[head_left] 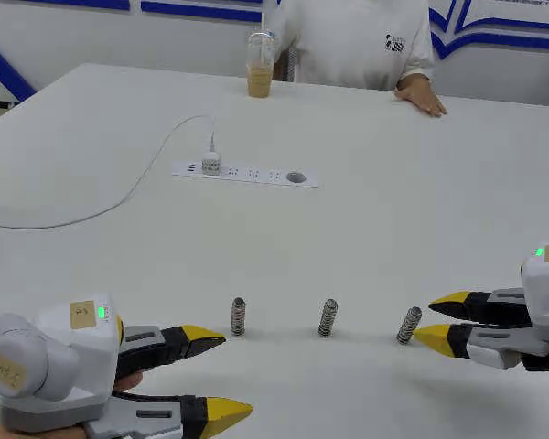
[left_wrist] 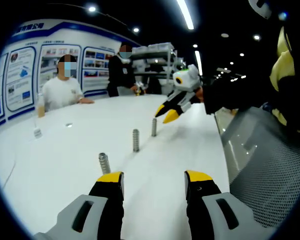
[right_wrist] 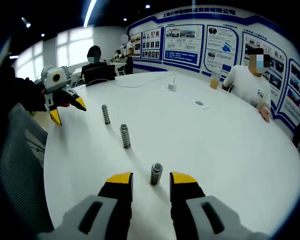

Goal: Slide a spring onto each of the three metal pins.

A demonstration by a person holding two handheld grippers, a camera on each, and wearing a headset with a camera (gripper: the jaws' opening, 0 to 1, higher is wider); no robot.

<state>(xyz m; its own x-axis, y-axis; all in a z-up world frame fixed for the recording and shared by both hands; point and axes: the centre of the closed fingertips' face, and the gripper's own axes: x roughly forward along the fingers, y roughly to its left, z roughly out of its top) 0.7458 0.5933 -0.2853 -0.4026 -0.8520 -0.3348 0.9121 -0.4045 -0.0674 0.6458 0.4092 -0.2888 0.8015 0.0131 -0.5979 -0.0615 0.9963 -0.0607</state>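
Three upright springs [head_left: 328,317] — one row

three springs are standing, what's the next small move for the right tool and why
Probably ease the right tool forward and shut it lightly on the nearest spring to straighten it. In the head view that spring leans, while the middle spring and far spring stand upright. It stands right at the gap of the open jaws, untouched.

No text can really be made out here. The shirt logo [head_left: 398,42] and wall posters [right_wrist: 190,47] are rendered too small and blurry.
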